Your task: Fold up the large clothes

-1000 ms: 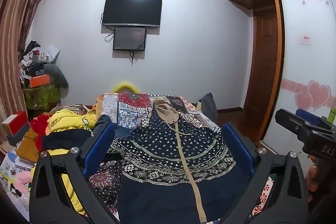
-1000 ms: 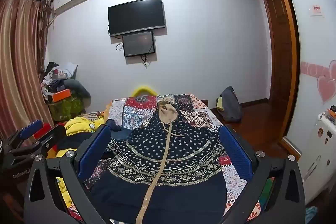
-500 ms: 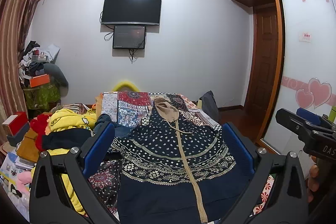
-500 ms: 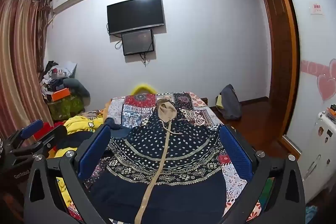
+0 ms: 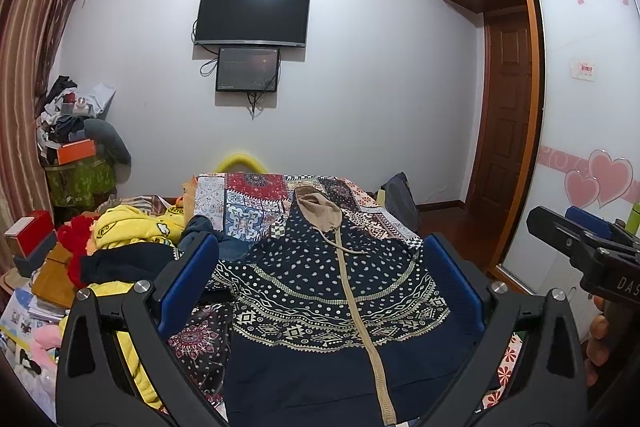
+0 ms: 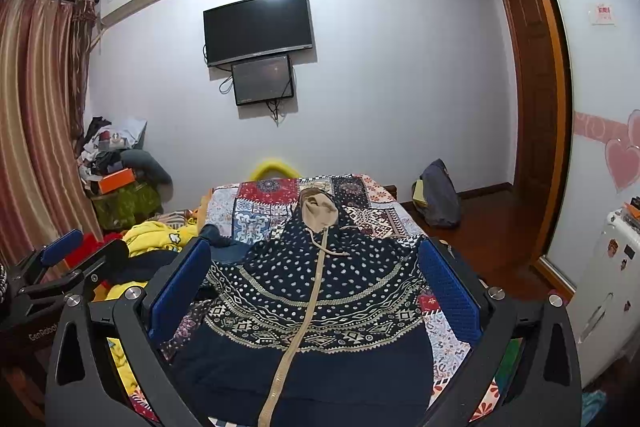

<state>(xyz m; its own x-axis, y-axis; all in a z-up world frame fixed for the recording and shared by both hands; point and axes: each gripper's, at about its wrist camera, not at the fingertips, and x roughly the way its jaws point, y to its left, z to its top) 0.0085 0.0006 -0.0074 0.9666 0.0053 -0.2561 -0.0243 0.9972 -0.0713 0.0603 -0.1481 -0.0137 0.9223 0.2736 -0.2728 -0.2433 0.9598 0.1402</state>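
A navy hooded jacket (image 5: 328,291) with white dots, patterned bands, a tan zip and a tan hood lining lies flat on the patchwork bedspread (image 5: 248,203), hood pointing away. It also shows in the right wrist view (image 6: 320,287). My left gripper (image 5: 320,267) is open and empty, held above the jacket's lower part. My right gripper (image 6: 316,267) is open and empty, also above the jacket. The right gripper shows at the right edge of the left wrist view (image 5: 584,247); the left gripper shows at the left edge of the right wrist view (image 6: 60,267).
A heap of yellow, red and dark clothes (image 5: 120,243) lies left of the jacket. A cluttered stand (image 5: 76,163) is by the curtain. A dark bag (image 6: 438,199) leans by the bed's far right corner. A wardrobe (image 5: 592,147) and door stand at right.
Both grippers have risen and tilted up very slightly; the jacket sits a little lower in view. Nothing was grasped or moved.
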